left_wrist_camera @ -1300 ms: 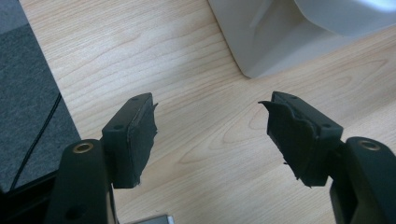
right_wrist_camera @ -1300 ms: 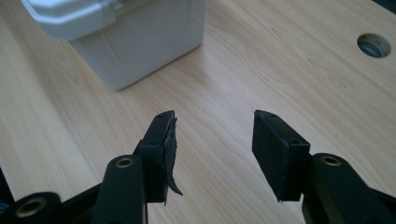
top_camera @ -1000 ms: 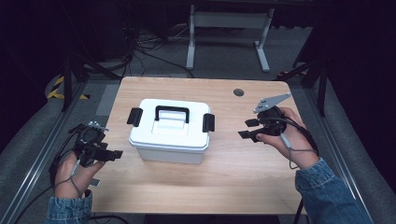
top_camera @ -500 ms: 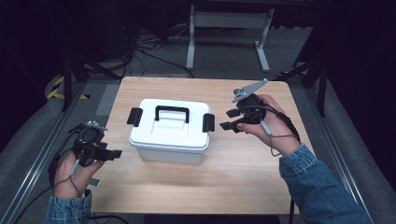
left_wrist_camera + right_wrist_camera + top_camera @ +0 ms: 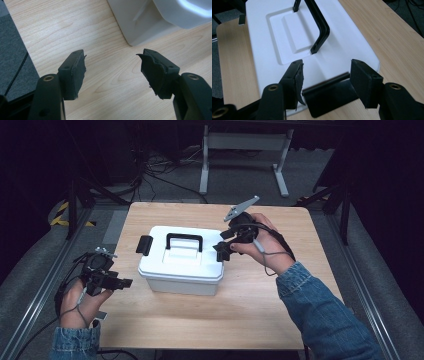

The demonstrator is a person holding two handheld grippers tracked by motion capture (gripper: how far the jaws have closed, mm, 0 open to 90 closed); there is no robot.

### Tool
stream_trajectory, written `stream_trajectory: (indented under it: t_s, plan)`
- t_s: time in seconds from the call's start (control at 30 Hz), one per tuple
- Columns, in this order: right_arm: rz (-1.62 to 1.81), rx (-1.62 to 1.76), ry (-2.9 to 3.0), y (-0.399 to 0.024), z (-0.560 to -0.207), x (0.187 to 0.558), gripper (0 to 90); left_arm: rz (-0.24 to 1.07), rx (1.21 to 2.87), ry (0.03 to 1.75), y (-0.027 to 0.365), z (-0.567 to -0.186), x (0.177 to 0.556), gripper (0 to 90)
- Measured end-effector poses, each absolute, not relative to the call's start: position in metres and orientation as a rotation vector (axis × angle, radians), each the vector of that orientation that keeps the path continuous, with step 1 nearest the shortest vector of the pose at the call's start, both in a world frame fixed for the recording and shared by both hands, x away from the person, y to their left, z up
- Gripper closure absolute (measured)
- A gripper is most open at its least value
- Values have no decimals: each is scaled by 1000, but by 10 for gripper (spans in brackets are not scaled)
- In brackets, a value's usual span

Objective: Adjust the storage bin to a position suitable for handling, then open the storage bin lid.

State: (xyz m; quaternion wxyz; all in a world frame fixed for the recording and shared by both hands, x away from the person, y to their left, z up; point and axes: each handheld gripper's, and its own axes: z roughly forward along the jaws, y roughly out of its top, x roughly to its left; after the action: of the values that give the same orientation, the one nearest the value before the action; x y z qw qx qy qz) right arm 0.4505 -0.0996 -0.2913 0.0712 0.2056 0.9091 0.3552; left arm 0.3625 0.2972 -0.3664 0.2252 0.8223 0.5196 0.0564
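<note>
White storage box (image 5: 180, 260) sits mid-surface (image 5: 240, 315), and the right gripper (image 5: 226, 245) has slid in from the far side, jaws just opened wide around its black side latch (image 5: 329, 93), probably to unclip it; left gripper (image 5: 117, 282) waits open nearby.

White box (image 5: 181, 262) on wooden table (image 5: 240, 315)

White box, black fittings, pale wood

The box (image 5: 181, 262) is white with a black handle (image 5: 184, 240) and black latches (image 5: 144, 244) at 3 and 9 o'clock; the table (image 5: 250, 305) shows light wood grain; both grippers' pads (image 5: 77, 70) are black; the person's sleeve (image 5: 325, 315) is blue denim.
</note>
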Motion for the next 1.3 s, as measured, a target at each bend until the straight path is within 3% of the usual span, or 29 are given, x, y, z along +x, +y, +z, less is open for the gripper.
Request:
stream_trajectory:
  t_s: [0.8,1.07,1.3]
  plan:
    - [1106,593,2789,-38,-319,484,495,161,2259,1424,300,-366,364,362]
    - [1120,522,2793,-24,-317,480,634,166,2248,1426,301,-364,362,361]
    - [1101,446,2832,-17,-317,478,684,159,2248,1427,302,-365,362,356]
